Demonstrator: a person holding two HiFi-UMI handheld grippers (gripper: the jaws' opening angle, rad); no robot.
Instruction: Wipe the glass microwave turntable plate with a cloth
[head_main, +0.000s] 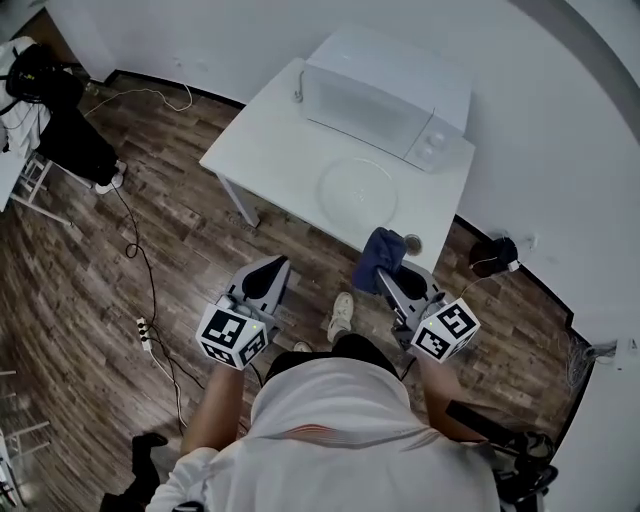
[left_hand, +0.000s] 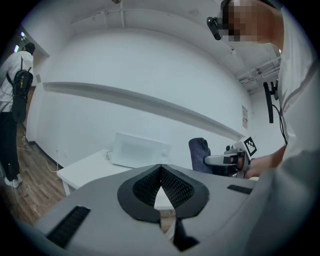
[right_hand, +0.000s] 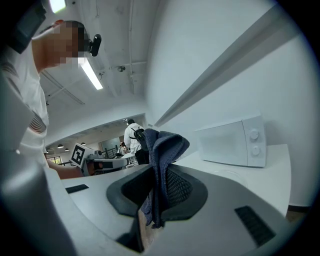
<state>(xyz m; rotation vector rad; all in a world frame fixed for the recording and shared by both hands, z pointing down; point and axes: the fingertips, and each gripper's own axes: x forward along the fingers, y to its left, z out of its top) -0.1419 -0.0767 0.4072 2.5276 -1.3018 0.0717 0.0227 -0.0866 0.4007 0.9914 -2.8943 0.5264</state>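
Note:
The clear glass turntable plate lies flat on the white table, in front of the white microwave. My right gripper is held short of the table's near edge, shut on a dark blue cloth that stands up between its jaws. My left gripper hangs over the wooden floor, left of the right one, shut with nothing in it. In the left gripper view the table, microwave and cloth show ahead.
A small round roller ring part lies at the table's near right corner. Cables and a power strip run over the wooden floor at left. A person with a backpack stands at the far left. White walls close behind the table.

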